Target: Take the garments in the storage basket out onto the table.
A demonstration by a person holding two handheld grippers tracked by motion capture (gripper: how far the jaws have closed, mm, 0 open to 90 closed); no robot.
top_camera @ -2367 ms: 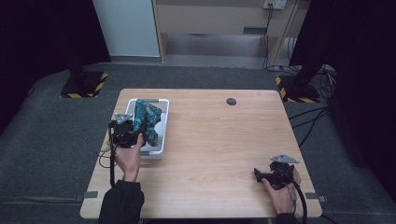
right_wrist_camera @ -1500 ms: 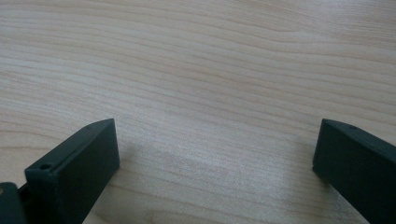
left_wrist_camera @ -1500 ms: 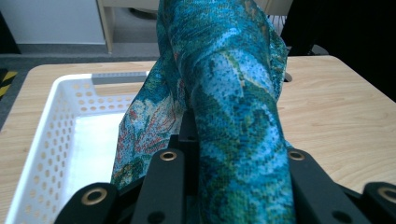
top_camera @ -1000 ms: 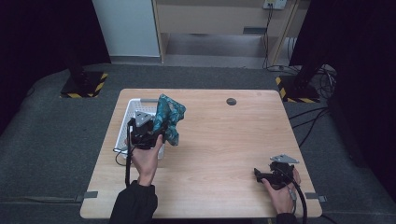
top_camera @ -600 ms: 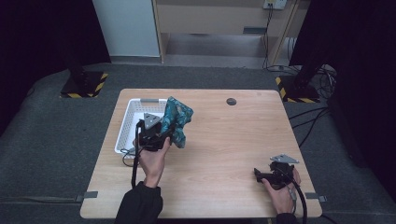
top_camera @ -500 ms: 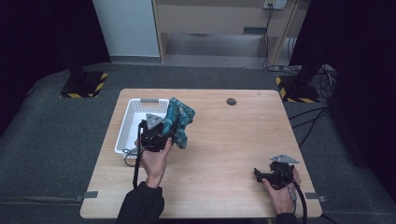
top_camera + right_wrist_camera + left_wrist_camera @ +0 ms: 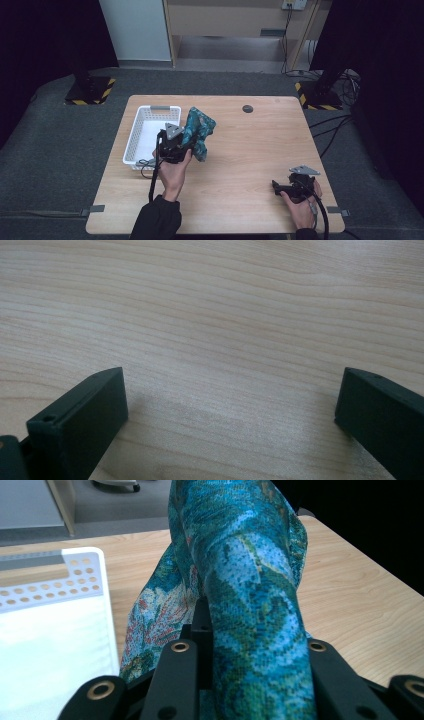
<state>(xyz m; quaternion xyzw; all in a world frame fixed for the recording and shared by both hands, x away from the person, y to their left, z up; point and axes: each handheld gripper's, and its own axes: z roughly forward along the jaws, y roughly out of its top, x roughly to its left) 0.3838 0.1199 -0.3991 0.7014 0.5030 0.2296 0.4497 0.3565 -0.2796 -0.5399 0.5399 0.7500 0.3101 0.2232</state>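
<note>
Basket: white perforated basket (image 7: 145,131) sits near the worktop's (image 7: 250,165) far-left corner. From the high view I see a bare white floor inside and nothing lying in it. Its near rim is partly covered by my left hand and a grey cable.
Cloth: teal patterned cloth (image 7: 199,131) is out of the basket, held up just beside its right wall, over the left-centre of the worktop. In the left gripper view the cloth (image 7: 250,605) rises in a bunched fold from between the jaws, basket corner (image 7: 45,585) to its left.
Left tongs: left tongs (image 7: 176,142) are pinching the cloth, jaws pressed onto the fabric on both sides.
Right tongs: right tongs (image 7: 280,187) rest near the worktop's near-right corner, jaws spread wide with bare wood between them in the right gripper view, holding nothing.
Other item: small dark round disc (image 7: 247,108) near the far edge, right of centre, well apart from the cloth.
Writing: I can read no brand, label or text anywhere.
Hard to tell: the cloth's lower end is hidden behind the left tongs and hand; I can't tell if it touches the worktop. What the disc is, I can't make out.
</note>
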